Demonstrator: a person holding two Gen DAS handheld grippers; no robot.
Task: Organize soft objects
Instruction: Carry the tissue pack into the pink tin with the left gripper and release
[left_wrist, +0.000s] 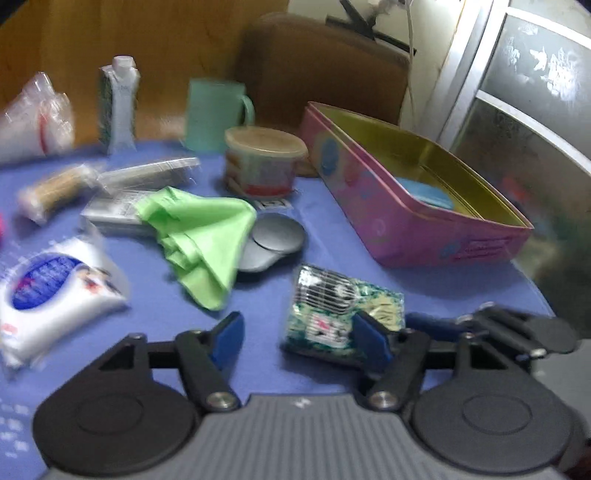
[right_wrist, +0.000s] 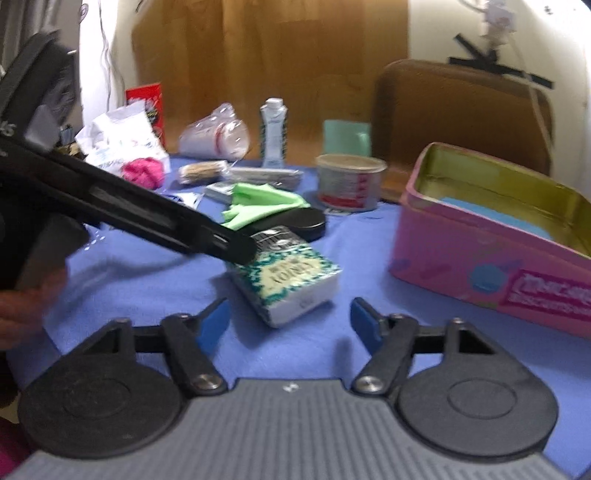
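Observation:
A green-patterned tissue pack (left_wrist: 332, 306) lies on the blue tablecloth (left_wrist: 258, 362) just ahead of my open left gripper (left_wrist: 299, 332), by its right finger. It also shows in the right wrist view (right_wrist: 291, 280), just ahead of my open, empty right gripper (right_wrist: 290, 321). A light green cloth (left_wrist: 199, 240) lies crumpled farther back; it also shows in the right wrist view (right_wrist: 258, 206). A white tissue pack with a blue label (left_wrist: 48, 295) lies at left. The open pink tin (left_wrist: 417, 192) holds a blue item (left_wrist: 424, 192). A pink fluffy thing (right_wrist: 144, 171) lies far left.
A grey mouse-like object (left_wrist: 269, 240), a lidded tub (left_wrist: 262, 162), a green mug (left_wrist: 214, 114), a carton (left_wrist: 118, 103), plastic bags (left_wrist: 33, 122), a wrapped roll (left_wrist: 55, 192) and a silver flat box (left_wrist: 118, 210) crowd the table. A brown chair (left_wrist: 321, 66) stands behind.

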